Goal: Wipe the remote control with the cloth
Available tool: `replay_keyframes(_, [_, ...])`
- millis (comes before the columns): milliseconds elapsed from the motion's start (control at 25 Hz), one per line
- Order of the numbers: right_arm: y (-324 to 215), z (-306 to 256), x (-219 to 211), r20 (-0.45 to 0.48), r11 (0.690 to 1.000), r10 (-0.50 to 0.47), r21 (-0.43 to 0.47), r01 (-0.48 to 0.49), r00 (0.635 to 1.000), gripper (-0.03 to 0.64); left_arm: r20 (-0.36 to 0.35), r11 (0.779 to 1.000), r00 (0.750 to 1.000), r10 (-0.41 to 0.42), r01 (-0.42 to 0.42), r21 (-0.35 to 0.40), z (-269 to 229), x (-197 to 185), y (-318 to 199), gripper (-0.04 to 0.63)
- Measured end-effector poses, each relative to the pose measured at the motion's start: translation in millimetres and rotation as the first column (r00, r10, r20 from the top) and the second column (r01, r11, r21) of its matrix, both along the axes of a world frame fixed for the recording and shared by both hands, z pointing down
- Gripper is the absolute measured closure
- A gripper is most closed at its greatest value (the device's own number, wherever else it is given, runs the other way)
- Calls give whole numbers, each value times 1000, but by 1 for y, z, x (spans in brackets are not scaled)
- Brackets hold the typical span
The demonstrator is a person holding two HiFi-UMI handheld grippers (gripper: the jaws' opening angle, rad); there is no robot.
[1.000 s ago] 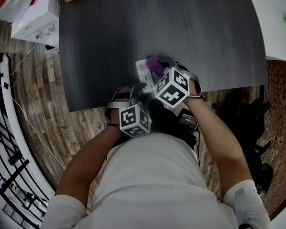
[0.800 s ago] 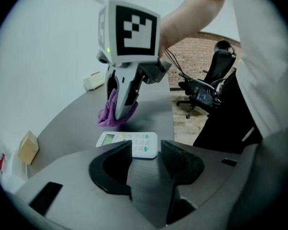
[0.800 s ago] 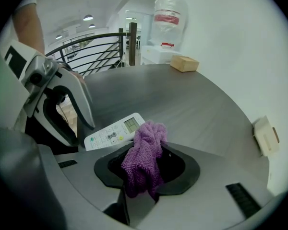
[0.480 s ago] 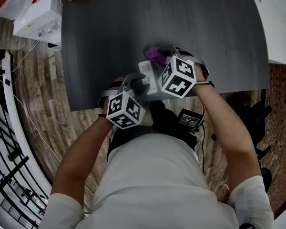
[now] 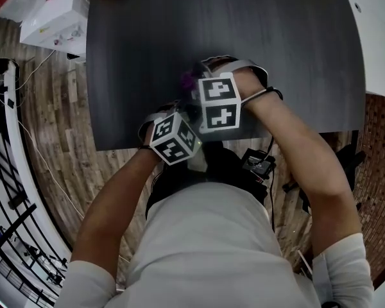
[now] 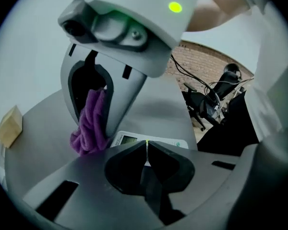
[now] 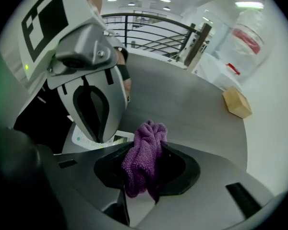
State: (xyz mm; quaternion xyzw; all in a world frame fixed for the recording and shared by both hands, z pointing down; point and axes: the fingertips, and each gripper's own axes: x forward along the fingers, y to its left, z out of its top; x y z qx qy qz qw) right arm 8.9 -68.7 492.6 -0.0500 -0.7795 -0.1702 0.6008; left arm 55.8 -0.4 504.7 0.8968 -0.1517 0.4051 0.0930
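1. Left gripper view is showing the left gripper (image 6: 146,145) with its jaws pressed together. They have just been closing, and nothing is showing between them.
2. The remote control (image 6: 174,142) is lying flat on the dark table (image 5: 276,37), close to the table's near edge. It is sitting just beyond the left gripper's tips, and no view shows whether those tips are pressing on it.
3. The right gripper (image 7: 148,147) is clamping a bunched purple cloth (image 7: 139,169), and the loose end is hanging below its jaws.
4. The step in hand seems to be bringing the cloth onto the remote control for a stroke.
5. Doing it well probably means:
   - steadying the near end with the closed left tips;
   - lowering the cloth until the fabric, not the jaw plastic, is meeting the top face;
   - sweeping along the length with light pressure, so the remote control is not sliding off the near edge.
6. The cloth is hanging at the far left of the remote control, just beside its display end. Whether it is touching the casing yet I cannot tell.
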Motion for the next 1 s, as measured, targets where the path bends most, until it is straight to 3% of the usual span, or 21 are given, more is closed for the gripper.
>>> replay_keyframes(120, [8, 9, 8, -47, 999, -50, -23, 49, 998, 488, -2, 1000, 1000, -28, 28, -12, 0, 0, 0, 583])
replay_keyframes(360, [2, 14, 31, -54, 999, 17, -31, -18, 998, 488, -24, 993, 993, -119, 119, 2, 1, -4, -2, 588])
replay_keyframes(560, [14, 13, 55, -40, 997, 73, -10, -73, 997, 489, -23, 990, 989, -144, 143, -6, 1, -4, -3, 588])
replay_keyframes(720, [34, 13, 85, -19, 985, 174, -11, -175, 984, 488, -39, 988, 988, -152, 152, -13, 3, -8, -4, 588])
replay_keyframes(880, [59, 4, 110, 39, 942, 334, -18, -334, 942, 488, -40, 988, 987, -153, 152, -20, 3, -9, -4, 588])
replay_keyframes(1000, [95, 1, 105, 64, 930, 366, -66, -362, 928, 488, -33, 989, 988, -148, 147, -21, 3, -9, -4, 588])
